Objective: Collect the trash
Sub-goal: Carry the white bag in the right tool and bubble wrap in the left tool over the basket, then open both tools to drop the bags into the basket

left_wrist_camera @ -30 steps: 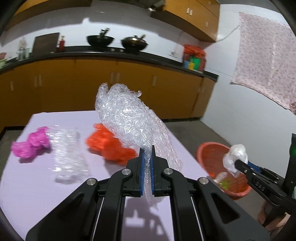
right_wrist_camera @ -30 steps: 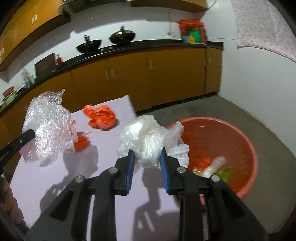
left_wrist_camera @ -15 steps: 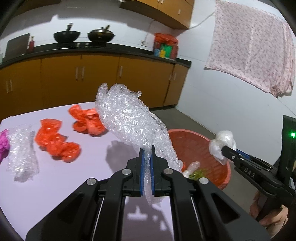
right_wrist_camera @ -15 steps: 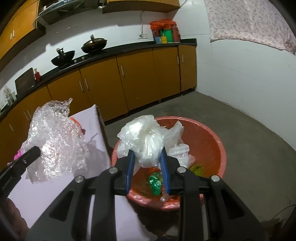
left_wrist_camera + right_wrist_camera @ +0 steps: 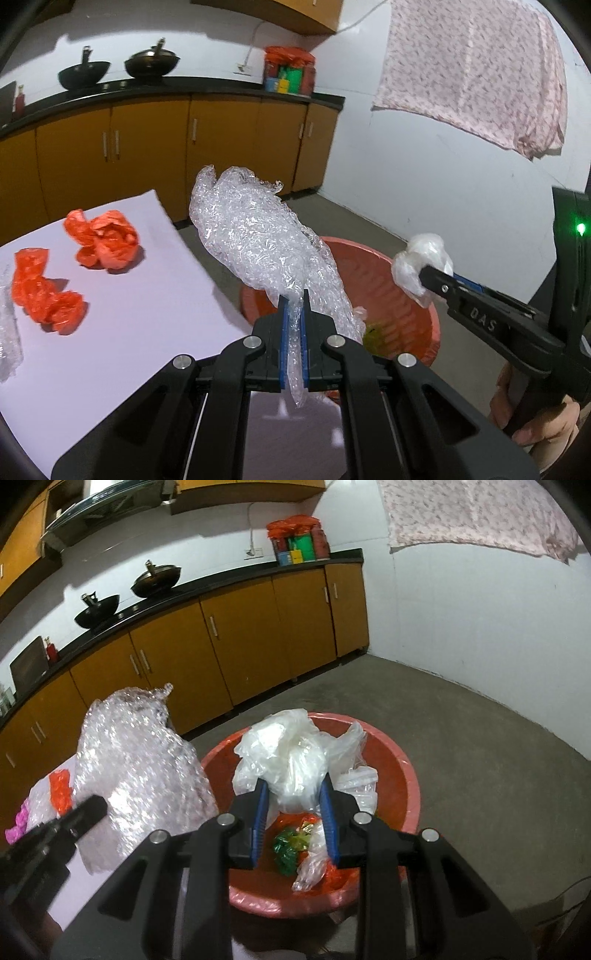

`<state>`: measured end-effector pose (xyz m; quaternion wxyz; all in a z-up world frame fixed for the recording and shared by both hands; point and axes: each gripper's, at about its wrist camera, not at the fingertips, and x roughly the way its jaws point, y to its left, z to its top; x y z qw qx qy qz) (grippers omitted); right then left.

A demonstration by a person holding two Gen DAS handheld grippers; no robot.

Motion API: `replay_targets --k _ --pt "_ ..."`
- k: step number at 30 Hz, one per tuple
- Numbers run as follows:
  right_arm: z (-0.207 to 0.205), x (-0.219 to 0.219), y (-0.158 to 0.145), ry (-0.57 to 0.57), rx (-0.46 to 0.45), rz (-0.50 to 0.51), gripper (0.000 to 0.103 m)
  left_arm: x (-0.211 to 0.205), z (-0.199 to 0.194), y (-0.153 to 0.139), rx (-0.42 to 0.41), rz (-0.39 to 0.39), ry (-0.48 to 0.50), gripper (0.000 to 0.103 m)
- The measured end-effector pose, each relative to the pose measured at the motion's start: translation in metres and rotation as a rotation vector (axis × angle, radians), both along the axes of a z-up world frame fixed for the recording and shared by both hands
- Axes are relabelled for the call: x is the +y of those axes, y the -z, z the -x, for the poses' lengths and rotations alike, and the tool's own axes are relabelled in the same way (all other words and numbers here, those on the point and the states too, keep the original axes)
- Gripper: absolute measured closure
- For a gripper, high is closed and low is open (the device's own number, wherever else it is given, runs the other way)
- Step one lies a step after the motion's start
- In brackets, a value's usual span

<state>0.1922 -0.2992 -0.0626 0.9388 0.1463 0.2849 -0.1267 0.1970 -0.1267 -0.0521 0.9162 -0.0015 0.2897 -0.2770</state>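
My left gripper [image 5: 294,295] is shut on a long piece of clear bubble wrap [image 5: 258,240], which reaches out over the table's right edge toward the red basin [image 5: 402,295] on the floor. My right gripper [image 5: 294,788] is shut on a crumpled white plastic bag [image 5: 291,760] and holds it above the red basin [image 5: 402,771]. Green and clear wrappers [image 5: 291,845] lie in the basin. In the left wrist view the right gripper [image 5: 430,275] shows at the right with the white bag [image 5: 419,264]. The bubble wrap [image 5: 136,768] shows at the left of the right wrist view.
Two crumpled orange bags [image 5: 103,242] [image 5: 44,291] lie on the white table [image 5: 129,332]; a clear wrapper [image 5: 5,332] shows at its left edge. Orange cabinets [image 5: 240,635] with woks [image 5: 155,579] line the back wall. A patterned cloth [image 5: 472,70] hangs on the right wall. A hand [image 5: 535,424] holds the right gripper.
Both grippers have swung right, off the table toward the basin. The white bag now hangs over the basin and the bubble wrap reaches its near rim. Both grips stayed closed.
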Motion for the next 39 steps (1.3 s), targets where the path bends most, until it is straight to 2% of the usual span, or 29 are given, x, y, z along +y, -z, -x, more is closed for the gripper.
replay_targets --k 14,20,22,24,26,31,33,39 --pt "-0.016 -0.020 0.012 0.026 0.000 -0.019 0.075 -0.032 -0.011 0.016 0.032 -0.042 0.068 0.098" --pt "-0.019 -0.027 0.014 0.036 -0.018 -0.051 0.066 -0.039 -0.018 0.021 0.053 -0.049 0.080 0.097" --pt "-0.019 -0.031 0.016 0.038 -0.023 -0.064 0.059 -0.042 -0.019 0.023 0.066 -0.050 0.087 0.092" --pt "-0.018 -0.033 0.018 0.041 -0.022 -0.068 0.058 -0.041 -0.020 0.026 0.078 -0.053 0.089 0.085" --pt "-0.016 -0.035 0.021 0.047 -0.017 -0.072 0.056 -0.038 -0.020 0.028 0.081 -0.051 0.080 0.071" --pt "-0.013 -0.038 0.025 0.058 -0.004 -0.077 0.054 -0.026 -0.021 0.028 0.087 -0.039 0.051 0.065" --pt "-0.012 -0.036 0.025 0.056 -0.002 -0.074 0.052 -0.017 -0.019 0.026 0.080 -0.036 0.026 0.059" --pt "-0.013 -0.021 0.021 0.026 -0.007 -0.072 0.048 0.015 -0.015 0.021 0.069 -0.030 -0.078 0.053"
